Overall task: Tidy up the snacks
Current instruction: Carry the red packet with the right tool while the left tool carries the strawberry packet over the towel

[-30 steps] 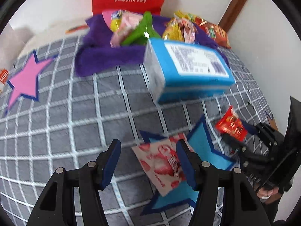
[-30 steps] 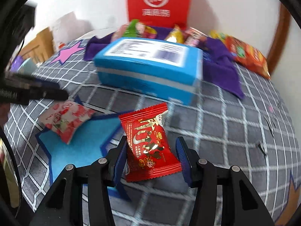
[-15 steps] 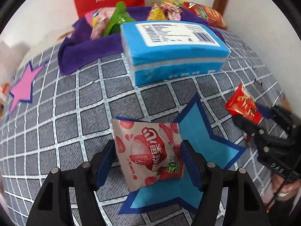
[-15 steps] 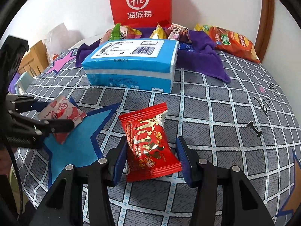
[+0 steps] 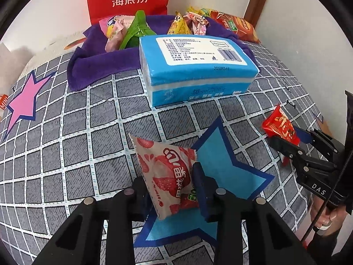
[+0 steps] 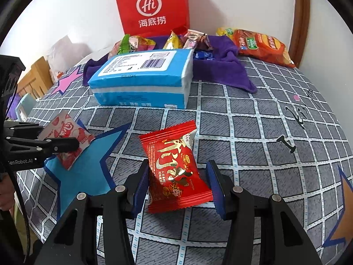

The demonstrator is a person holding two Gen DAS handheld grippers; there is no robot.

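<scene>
Glossy foil red packet (image 6: 174, 167), matt woven checked cloth (image 6: 253, 114)

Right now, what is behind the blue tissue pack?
Behind the blue tissue pack lies a purple towel holding assorted snack packets, with a red bag at the wall. The pack hides the towel's middle.

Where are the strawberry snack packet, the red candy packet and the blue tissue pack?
strawberry snack packet (image 5: 167, 172), left wrist view, printed front between the claw fingers.
red candy packet (image 6: 174, 167), right wrist view, middle of its gold-printed front.
blue tissue pack (image 6: 141, 77), right wrist view, blue top edge near the label.
</scene>
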